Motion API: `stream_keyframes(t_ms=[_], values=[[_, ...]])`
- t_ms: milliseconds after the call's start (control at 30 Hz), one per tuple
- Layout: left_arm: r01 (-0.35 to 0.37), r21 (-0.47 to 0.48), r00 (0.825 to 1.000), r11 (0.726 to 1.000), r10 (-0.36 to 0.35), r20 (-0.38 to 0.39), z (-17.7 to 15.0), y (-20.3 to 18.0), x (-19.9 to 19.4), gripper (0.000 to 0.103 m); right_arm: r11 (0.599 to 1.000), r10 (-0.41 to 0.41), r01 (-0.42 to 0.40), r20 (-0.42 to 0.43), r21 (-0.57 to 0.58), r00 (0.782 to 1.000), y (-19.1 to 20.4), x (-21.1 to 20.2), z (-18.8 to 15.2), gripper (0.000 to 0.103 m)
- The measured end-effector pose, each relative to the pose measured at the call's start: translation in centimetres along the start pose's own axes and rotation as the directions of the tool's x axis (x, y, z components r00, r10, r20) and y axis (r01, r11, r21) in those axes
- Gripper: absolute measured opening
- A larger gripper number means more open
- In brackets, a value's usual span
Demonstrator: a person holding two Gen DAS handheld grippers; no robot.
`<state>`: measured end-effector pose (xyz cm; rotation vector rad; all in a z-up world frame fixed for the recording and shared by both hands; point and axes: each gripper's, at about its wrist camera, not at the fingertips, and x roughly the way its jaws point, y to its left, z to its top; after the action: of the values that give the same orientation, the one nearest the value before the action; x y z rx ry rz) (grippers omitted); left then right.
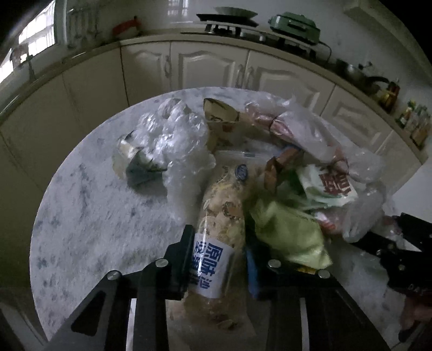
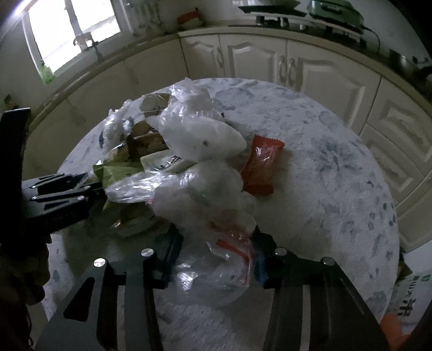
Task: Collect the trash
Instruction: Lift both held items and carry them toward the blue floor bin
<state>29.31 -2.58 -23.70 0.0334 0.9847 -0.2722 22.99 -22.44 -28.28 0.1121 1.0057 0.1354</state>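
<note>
A: Trash pile (image 1: 283, 172) sits on the round marbled table (image 1: 81, 216), heaped toward its middle. Snack bag (image 1: 221, 216) with a blue-lettered label lies at the near edge of the heap.

B: Left gripper (image 1: 216, 259)?

A: Fingers on both sides of the snack bag, pressed against it. Gripping it.

B: Right gripper (image 2: 216, 259)?

A: Closed around a clear plastic bag (image 2: 205, 205), crumpled, red bits inside. Red wrapper (image 2: 260, 167) lies just beside it on the tabletop.

B: Surroundings?

A: Loose clear plastic wad (image 1: 167, 132) left of the heap. Cream cabinets (image 1: 210, 67) behind, stove (image 1: 229, 19) on the counter.
</note>
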Motion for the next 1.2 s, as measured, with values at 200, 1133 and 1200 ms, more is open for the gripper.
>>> stream_keyframes(t_ms=[200, 1133, 1200], values=[[0.030, -0.051, 1.000, 0.998, -0.029, 0.008, -2.9, 1.4, -1.8, 0.029, 0.998, 0.030, -0.031, 0.006, 0.050, 1.000, -0.7, -1.7, -2.2, 0.043], [0.045, 0.080, 0.918, 0.996, -0.073, 0.389, -5.9, -9.9, -19.6, 0.029, 0.976, 0.030, -0.105, 0.359, 0.192, 0.933, -6.3, -17.6, -4.3, 0.043], [0.074, 0.118, 0.912, 0.990, -0.115, 0.394, -5.2, -11.9, -19.5, 0.029, 0.969, -0.025, -0.072, 0.386, 0.234, 0.922, -8.6, -19.6, -5.0, 0.043]])
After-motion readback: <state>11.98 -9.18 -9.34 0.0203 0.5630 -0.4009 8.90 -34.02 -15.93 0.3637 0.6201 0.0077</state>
